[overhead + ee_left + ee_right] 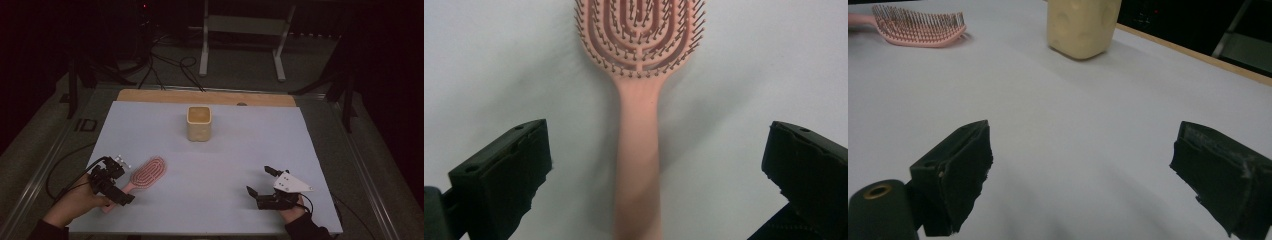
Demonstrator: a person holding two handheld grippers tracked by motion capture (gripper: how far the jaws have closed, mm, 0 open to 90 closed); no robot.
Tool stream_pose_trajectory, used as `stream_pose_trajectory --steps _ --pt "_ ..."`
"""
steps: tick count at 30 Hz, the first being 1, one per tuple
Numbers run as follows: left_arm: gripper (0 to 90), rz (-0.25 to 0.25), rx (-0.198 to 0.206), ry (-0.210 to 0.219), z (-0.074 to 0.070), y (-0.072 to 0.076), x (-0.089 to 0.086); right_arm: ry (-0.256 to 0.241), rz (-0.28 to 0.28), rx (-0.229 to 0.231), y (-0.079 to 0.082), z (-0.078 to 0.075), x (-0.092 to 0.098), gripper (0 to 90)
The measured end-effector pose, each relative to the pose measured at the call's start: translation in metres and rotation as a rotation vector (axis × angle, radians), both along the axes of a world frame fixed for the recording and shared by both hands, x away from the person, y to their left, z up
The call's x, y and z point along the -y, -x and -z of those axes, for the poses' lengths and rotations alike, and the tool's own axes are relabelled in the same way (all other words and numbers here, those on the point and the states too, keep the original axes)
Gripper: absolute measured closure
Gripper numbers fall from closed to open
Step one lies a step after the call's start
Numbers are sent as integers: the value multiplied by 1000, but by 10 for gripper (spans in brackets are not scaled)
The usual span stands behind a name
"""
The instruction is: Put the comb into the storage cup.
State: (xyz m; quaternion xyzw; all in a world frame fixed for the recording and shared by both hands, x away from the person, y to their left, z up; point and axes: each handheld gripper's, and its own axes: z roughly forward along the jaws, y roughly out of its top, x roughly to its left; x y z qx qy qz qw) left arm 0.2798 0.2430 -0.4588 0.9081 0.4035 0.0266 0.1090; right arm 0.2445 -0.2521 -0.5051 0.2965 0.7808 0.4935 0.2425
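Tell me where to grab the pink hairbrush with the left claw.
Grip the hairbrush by its handle, coming from above. It lies flat, bristles up, and the narrow straight handle already runs between the open jaws of the left claw; the wide bristled head would not suit.

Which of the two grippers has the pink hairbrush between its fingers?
The left gripper: the hairbrush handle lies between its open fingers. The right gripper is over bare table.

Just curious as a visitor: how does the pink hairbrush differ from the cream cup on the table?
The hairbrush is pink, long and lying flat, bristles up; the cup is cream, squat and standing upright. The hairbrush's handle lies between the left gripper's open jaws; the cup stands alone farther back. Both rest on the pale sheet.
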Motion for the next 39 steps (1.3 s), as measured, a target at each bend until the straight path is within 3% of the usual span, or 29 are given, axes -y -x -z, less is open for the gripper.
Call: stream_pose_trajectory --steps 15,21,28,33,39 --pt "42 0 -40 9 9 -14 4 -5 -1 -1 0 0 0 86" --pt "162 10 -50 -4 13 -17 5 -8 -2 -2 0 0 0 86" --pt "371 7 -53 -17 16 -20 7 -4 -3 -2 0 0 0 86" --pt "441 16 -53 -24 18 -22 9 -9 -3 -1 -1 0 0 86" --pt "548 24 -60 -61 22 -23 12 -4 -5 4 0 0 1 86"
